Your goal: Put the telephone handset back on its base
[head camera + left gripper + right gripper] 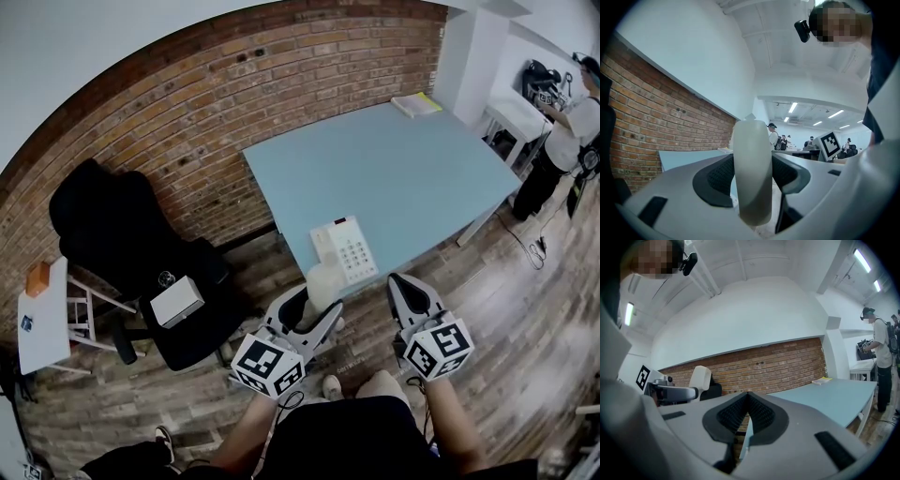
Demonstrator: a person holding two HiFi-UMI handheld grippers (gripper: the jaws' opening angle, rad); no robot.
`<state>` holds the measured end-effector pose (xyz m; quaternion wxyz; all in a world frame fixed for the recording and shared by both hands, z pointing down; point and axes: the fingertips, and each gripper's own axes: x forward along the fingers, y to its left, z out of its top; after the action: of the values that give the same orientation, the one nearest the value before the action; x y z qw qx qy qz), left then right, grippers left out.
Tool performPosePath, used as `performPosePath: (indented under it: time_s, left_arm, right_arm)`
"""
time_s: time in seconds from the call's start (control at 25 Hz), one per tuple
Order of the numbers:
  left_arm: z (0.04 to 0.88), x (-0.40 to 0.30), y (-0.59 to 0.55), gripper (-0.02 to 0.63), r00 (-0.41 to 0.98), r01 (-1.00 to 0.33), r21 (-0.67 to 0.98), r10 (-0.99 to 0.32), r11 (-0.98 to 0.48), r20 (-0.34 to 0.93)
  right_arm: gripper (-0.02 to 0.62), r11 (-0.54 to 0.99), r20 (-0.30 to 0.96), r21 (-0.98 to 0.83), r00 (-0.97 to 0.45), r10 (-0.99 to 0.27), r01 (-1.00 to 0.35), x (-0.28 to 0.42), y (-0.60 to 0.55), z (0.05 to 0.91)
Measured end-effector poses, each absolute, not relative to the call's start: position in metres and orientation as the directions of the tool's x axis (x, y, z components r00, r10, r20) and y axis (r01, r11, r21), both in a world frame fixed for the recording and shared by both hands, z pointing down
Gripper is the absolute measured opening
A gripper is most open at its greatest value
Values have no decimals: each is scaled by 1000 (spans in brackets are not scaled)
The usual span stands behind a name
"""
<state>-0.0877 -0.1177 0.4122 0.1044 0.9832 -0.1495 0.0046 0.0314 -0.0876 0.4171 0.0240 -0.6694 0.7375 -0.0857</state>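
The white telephone base (345,247) with its keypad lies near the front edge of the light blue table (403,169). My left gripper (314,305) is shut on the cream handset (323,284), which stands upright between the jaws just in front of the base's near end. In the left gripper view the handset (751,171) is pinched between the black pads (717,180). My right gripper (405,289) hovers to the right of the base, below the table's front edge, with its jaws shut (748,414) and nothing between them.
A black office chair (131,246) with a white box (176,302) on its seat stands to the left. A white side table (42,314) is at far left. A notepad (415,104) lies at the table's far corner. A person (572,131) stands at the right. A brick wall (187,112) is behind.
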Motion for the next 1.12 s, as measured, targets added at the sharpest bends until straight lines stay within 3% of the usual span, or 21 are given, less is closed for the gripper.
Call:
performPosePath:
  time_s: [1.12]
  left_arm:
    - [426, -43, -158, 245, 891, -453, 222, -445, -863, 87]
  right_arm:
    - [14, 246, 77, -177, -263, -962, -953, 81, -152, 424]
